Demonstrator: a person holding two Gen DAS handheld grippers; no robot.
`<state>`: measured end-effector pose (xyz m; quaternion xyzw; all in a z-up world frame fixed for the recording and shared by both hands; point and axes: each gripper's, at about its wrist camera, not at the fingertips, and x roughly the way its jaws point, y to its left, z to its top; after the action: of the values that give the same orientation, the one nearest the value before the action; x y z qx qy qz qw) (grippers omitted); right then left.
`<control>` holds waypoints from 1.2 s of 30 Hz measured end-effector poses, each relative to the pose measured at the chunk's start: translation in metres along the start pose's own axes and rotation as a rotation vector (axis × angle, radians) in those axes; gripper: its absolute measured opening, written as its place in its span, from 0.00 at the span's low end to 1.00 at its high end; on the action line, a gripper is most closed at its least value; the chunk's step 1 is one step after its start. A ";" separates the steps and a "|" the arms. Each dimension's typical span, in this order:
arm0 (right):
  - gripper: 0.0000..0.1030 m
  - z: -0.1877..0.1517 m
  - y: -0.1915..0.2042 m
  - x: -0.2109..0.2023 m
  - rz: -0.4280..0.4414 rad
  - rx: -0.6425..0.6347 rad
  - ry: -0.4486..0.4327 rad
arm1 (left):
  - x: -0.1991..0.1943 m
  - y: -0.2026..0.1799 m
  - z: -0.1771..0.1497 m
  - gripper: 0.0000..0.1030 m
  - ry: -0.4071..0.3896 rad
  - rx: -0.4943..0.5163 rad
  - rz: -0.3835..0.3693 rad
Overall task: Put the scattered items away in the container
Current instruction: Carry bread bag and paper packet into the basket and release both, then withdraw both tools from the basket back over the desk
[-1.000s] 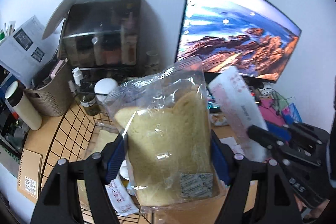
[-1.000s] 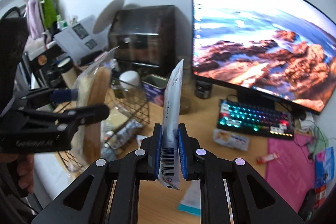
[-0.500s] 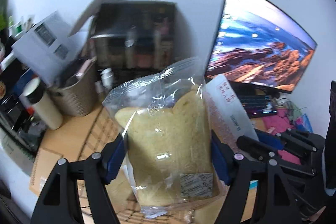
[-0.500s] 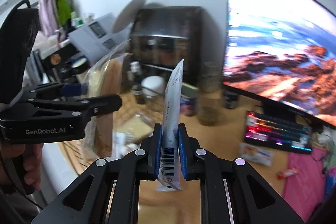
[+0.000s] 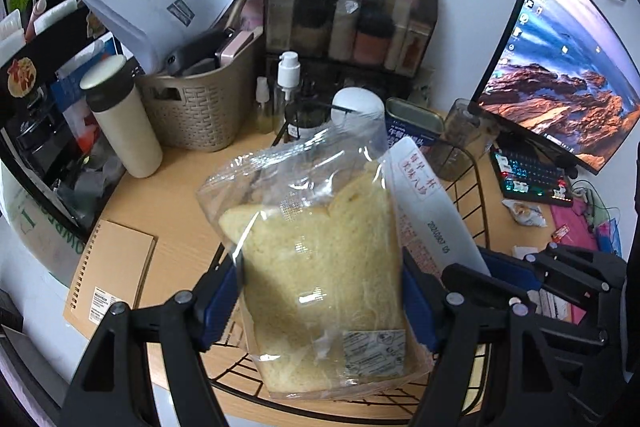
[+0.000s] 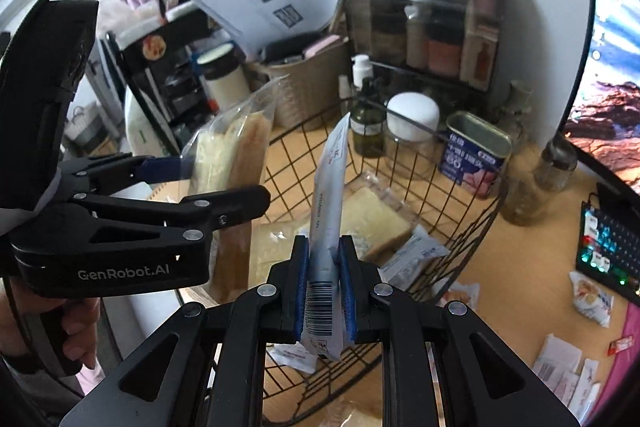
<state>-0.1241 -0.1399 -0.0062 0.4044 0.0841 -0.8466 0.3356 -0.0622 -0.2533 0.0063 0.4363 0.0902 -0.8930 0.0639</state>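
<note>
My left gripper [image 5: 320,291] is shut on a clear bag of sliced bread [image 5: 320,259], held upright above the near rim of the black wire basket [image 5: 478,195]. It also shows in the right wrist view [image 6: 236,163]. My right gripper [image 6: 324,279] is shut on a white sachet with a barcode [image 6: 326,211], upright over the wire basket [image 6: 460,211]. That sachet [image 5: 432,223] stands just right of the bread in the left wrist view. The basket holds another bread bag [image 6: 368,219] and small packets [image 6: 412,255].
Behind the basket stand a blue tin [image 6: 474,155], a white-lidded jar [image 6: 412,123], bottles [image 5: 288,87], a woven bin [image 5: 196,107] and a thermos [image 5: 124,119]. A notebook [image 5: 108,279] lies left. A monitor [image 5: 560,67], keyboard [image 5: 532,179] and loose packets [image 6: 592,299] are on the right.
Both grippers have moved left and tipped downward, over the wire basket. The basket's inside and the left desk clutter have come into view. Both grips are unchanged.
</note>
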 end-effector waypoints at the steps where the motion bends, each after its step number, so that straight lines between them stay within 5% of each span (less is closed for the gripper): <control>1: 0.17 0.000 0.001 0.002 -0.006 -0.003 0.003 | 0.001 0.001 0.000 0.75 -0.001 0.001 0.000; 4: 0.20 0.002 0.001 0.001 -0.027 -0.005 -0.005 | 0.002 0.004 0.001 0.76 -0.005 -0.008 -0.011; 8: 0.39 0.007 0.002 -0.002 -0.055 -0.017 -0.023 | 0.005 0.006 0.003 0.77 0.013 -0.007 0.006; 29: 0.41 0.004 -0.024 -0.043 -0.109 0.038 -0.083 | -0.017 -0.022 0.005 0.78 -0.053 0.042 0.028; 36: 0.41 -0.014 -0.054 -0.084 -0.180 0.097 -0.118 | -0.024 -0.063 0.004 0.78 -0.060 0.110 -0.021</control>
<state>-0.1123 -0.0506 0.0400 0.3605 0.0593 -0.8987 0.2427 -0.0632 -0.1916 0.0341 0.4113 0.0435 -0.9098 0.0331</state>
